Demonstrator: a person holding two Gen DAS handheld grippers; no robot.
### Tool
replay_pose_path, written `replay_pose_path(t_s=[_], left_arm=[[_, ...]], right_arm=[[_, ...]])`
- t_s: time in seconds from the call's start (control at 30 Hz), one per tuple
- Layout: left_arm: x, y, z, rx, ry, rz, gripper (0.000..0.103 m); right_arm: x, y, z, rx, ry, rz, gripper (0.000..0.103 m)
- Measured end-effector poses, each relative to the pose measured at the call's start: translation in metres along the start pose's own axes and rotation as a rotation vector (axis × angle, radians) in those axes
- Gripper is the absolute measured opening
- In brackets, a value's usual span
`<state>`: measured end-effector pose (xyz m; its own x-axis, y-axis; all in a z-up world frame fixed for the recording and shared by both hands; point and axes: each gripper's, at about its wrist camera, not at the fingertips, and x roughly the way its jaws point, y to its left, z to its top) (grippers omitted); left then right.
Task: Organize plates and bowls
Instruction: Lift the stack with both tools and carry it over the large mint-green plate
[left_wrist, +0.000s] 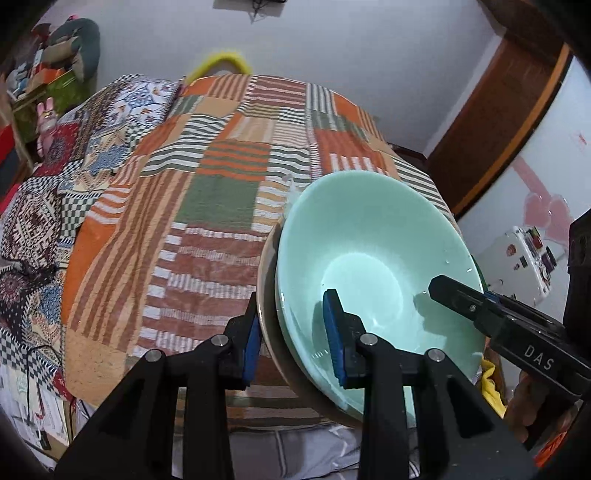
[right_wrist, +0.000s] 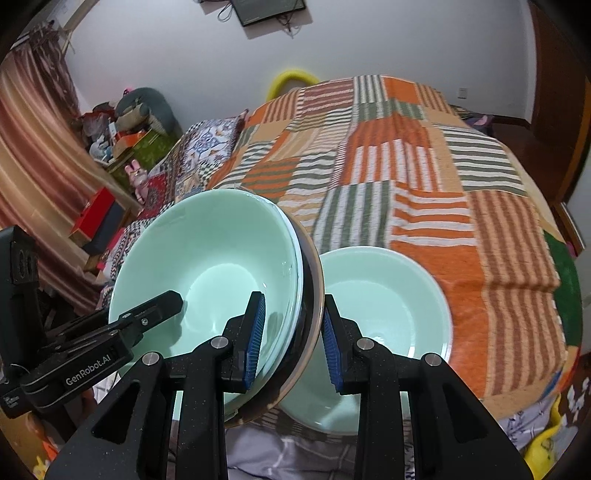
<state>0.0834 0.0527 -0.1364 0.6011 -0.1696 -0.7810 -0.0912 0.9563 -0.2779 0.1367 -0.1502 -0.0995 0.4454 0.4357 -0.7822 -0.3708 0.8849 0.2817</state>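
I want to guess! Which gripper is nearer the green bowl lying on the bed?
Right. The right gripper, clamping the stacked green bowl's rim, is beside the lone pale green bowl; the left gripper holds the far rim.

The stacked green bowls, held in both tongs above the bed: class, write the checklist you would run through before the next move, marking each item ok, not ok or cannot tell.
1. Left tongs clamp the rim of the stack of bowls: ok, one pad inside, one outside.
2. Right tongs clamp the opposite rim: ok.
3. Stack nested snugly: cannot tell; a brown-rimmed bowl sits under the green ones, edges slightly offset.
4. Stack level: not ok, it appears tilted in both wrist views.
5. Landing spot free: cannot tell; a second green bowl lies on the striped blanket right beside the stack.
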Motion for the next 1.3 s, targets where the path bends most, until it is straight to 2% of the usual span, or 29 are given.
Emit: replay_pose_path(t_s=[0.6,1.1,1.3], left_arm=[[0.05,-0.045,-0.001,0.079,0.109,-0.026,0.032],[0.094,-0.047,-0.009,0.067,0.219,-0.041,0.032],[0.097,-0.049,-0.01,0.079,0.213,-0.036,0.031]], right_arm=[[-0.007,-0.052,-0.014,0.109,0.012,-0.052,0.027],[0.007,-0.073,-0.024,0.161,0.071,-0.078,0.027],[0.011,-0.077,-0.025,0.166,0.08,-0.082,0.027]])
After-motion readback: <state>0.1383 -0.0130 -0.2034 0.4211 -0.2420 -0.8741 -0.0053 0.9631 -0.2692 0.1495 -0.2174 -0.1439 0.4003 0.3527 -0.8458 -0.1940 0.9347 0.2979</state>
